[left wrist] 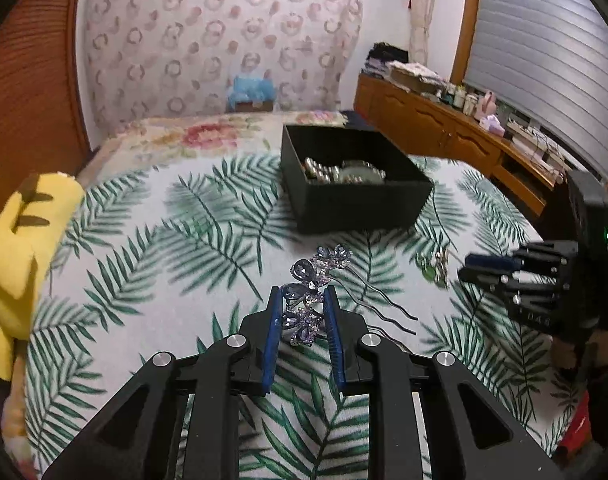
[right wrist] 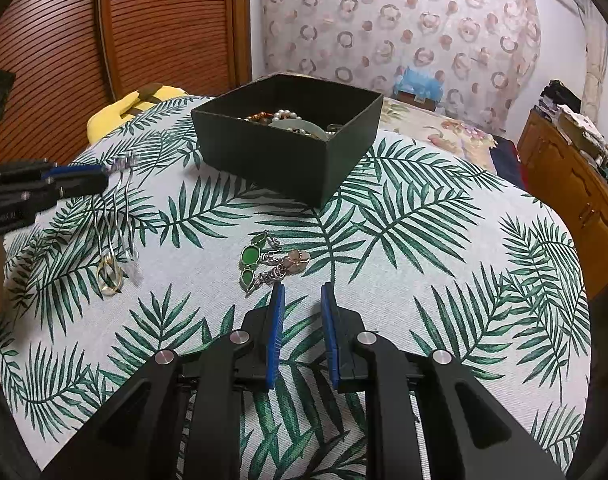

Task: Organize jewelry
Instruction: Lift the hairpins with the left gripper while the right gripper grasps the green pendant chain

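L gripper [left wrist: 302,295] jaws clamped on purple crystal hairpin [left wrist: 308,288], prongs trailing over the leaf-print surface [right wrist: 423,280]. R gripper [right wrist: 302,292] jaws apart, nothing between, low over surface just behind green earrings [right wrist: 252,258] & pink earring [right wrist: 297,261]. Gold ring [right wrist: 110,276] near prong tips. Black box [right wrist: 288,160] w/ pearls, bangle at back, well apart from hairpin.

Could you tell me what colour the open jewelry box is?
Black jewelry box, clearest in the right wrist view.
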{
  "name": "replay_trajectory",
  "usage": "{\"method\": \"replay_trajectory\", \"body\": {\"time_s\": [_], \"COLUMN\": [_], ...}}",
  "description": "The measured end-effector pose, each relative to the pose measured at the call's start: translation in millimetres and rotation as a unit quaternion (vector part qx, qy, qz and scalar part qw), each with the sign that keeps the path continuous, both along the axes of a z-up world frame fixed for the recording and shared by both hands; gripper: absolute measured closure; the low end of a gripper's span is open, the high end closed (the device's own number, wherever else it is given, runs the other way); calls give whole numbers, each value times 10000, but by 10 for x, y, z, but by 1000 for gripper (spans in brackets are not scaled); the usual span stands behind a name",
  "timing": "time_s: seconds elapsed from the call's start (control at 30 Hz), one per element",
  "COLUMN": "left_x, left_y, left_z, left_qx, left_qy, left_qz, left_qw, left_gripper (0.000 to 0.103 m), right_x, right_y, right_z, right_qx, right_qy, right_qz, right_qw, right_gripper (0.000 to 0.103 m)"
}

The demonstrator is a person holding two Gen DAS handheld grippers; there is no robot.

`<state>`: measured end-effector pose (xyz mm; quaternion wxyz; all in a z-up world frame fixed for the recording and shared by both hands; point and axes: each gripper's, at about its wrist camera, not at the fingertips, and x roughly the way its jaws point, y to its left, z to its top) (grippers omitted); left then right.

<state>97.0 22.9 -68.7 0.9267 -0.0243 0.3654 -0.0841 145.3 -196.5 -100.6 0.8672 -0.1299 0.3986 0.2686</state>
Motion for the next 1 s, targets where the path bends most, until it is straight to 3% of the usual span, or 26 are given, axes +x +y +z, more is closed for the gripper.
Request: {"method": "replay_trajectory", "body": {"time_s": [0.33,0.6,1.0], "left_x": [-8,7,-24], "left_y": [6,77,69], "left_z": [206,183,173], "left_qx": [269,167,128], "left_qy": [-502,-464,-436], "left_qz": [206,252,210], "left_qw": [9982,9985,9987], "left_gripper": [84,84,84], "right_x": [-17,-30,140], "right_y": [25,222,489], "right_z": [18,95,-9], "right_qx": [55,230,-140], "right_qy": [-21,0,90], "right_qz": [60,338,410], "right_qw": [10000,9992,9990], "right_gripper": [83,83,83]}}
